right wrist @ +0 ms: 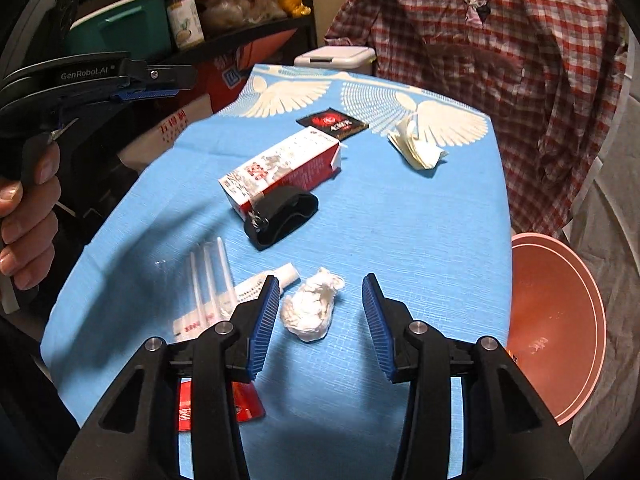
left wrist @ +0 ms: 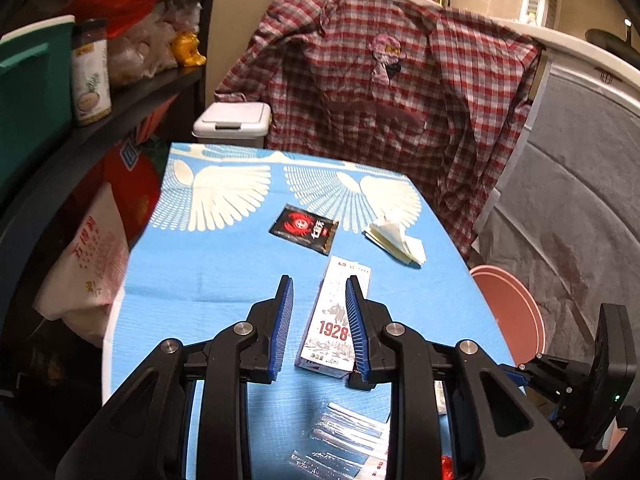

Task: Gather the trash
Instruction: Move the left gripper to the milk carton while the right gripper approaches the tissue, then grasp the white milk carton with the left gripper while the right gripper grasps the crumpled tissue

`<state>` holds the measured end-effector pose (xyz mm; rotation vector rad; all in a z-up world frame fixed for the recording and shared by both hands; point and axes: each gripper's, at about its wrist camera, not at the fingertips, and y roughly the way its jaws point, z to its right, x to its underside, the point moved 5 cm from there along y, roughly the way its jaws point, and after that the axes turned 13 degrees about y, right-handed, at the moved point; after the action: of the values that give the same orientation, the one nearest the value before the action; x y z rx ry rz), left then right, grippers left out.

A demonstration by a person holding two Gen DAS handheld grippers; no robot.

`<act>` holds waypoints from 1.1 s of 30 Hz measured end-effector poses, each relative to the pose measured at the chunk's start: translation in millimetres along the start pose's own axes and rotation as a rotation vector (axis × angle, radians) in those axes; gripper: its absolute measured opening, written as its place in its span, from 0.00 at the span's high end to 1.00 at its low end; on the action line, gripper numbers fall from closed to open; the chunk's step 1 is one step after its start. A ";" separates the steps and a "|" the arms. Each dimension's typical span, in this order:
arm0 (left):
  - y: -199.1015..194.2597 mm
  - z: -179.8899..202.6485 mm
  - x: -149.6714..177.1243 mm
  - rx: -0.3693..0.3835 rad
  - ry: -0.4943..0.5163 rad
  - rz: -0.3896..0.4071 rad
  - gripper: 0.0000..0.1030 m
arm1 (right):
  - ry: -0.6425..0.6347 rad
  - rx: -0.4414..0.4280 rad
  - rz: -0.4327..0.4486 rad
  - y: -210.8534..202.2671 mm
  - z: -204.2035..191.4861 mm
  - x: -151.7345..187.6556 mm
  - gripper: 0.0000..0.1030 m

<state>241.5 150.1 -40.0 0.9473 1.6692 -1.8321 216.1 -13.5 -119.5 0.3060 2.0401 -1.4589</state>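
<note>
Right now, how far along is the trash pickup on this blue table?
Nothing looks collected yet. The right gripper is open around the crumpled tissue without pressing it; the left gripper is empty above the 1928 carton. Still left: the black sachet, folded napkins, straw packets and red wrapper.

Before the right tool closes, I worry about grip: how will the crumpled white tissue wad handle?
The crumpled tissue wad looks light and soft, so it should squash between the pads. Its lumpy shape probably won't roll.
</note>
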 end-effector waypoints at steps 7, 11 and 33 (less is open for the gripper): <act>30.4 9.3 9.1 0.030 0.030 -0.071 0.52 | -0.003 -0.001 -0.029 12.1 3.5 -0.5 0.57; 50.8 13.4 14.2 0.034 0.053 -0.112 0.46 | -0.005 -0.004 -0.048 18.3 5.4 -0.6 0.58; 110.9 30.9 33.8 0.063 0.102 -0.252 0.45 | -0.004 -0.048 -0.071 28.7 8.5 -10.3 0.89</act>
<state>297.3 107.6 -137.4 0.9032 1.8748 -2.0405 241.8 -9.1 -137.5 0.2124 2.0988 -1.4489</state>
